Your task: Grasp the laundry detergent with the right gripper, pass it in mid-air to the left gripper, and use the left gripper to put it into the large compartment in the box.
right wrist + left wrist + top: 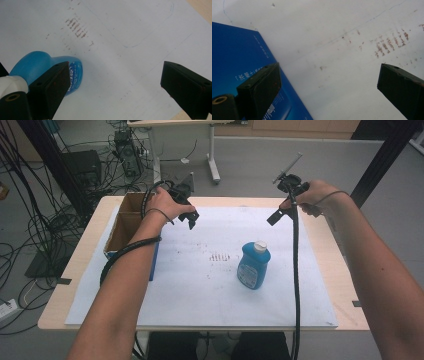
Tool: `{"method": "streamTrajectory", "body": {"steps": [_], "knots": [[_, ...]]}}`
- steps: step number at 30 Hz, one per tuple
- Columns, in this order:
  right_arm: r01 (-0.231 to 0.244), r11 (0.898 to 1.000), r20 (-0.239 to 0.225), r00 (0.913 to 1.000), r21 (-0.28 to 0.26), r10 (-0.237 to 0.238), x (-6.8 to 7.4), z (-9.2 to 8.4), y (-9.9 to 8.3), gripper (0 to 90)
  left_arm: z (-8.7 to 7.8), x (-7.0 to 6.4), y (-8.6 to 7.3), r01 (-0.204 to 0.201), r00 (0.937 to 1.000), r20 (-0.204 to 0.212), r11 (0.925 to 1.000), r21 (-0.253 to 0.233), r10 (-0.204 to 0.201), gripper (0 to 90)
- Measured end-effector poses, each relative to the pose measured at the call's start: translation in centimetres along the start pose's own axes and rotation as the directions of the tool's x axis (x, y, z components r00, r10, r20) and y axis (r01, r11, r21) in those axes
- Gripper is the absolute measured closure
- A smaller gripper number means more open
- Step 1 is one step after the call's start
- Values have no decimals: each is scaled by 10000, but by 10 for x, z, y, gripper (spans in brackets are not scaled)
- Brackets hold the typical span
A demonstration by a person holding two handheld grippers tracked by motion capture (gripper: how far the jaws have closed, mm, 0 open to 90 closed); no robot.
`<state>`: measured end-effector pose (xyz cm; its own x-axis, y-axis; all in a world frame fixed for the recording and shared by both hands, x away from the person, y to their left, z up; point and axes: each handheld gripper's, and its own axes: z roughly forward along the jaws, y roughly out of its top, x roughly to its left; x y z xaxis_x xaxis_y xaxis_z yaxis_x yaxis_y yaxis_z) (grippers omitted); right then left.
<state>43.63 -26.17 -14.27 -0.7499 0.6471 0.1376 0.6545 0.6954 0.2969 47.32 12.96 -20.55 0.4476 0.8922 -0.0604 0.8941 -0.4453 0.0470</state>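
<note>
High view shows the blue bottle (254, 265) standing upright mid-counter on the white sheet (200, 290), free for a grasp, while left tongs (190, 219) and right tongs (276, 216) hover released, likely poised to approach.

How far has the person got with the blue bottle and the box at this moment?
Done: nothing visibly; the blue bottle stands upright on the white paper, apart from the cardboard box at the table's left edge. In hand: nothing; the left tool hovers beside the box and the right tool above the paper, both with jaws open and empty. Left: probably gripping the bottle and moving it, perhaps into the box.
</note>
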Motion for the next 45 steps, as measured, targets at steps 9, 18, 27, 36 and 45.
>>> {"method": "streamTrajectory", "body": {"steps": [9, 18, 27, 36, 45], "knots": [[-260, 9996, -26, 9997, -89, 260, -1, -9, -23, 89, 4, -3, 0, -77, 10000, 63, 10000, 47, 77, 58], [-380, 9993, -57, 9993, -49, 380, -3, -8, -44, 88, 6, -8, -1, -137, 9999, 95, 9999, 28, 136, 58], [-418, 9991, 4, 9991, -63, 418, -1, -13, -59, 88, 4, -8, -4, -129, 9998, 144, 9999, -6, 129, 62], [-324, 9994, 30, 9995, -95, 324, 8, -15, -73, 88, 5, -4, -7, 16, 9996, 289, 10000, 73, -19, 65], [-365, 9993, 9, 9993, -62, 365, 11, -13, -86, 88, 5, -9, -9, -95, 9995, 301, 10000, -2, 95, 64]]}}
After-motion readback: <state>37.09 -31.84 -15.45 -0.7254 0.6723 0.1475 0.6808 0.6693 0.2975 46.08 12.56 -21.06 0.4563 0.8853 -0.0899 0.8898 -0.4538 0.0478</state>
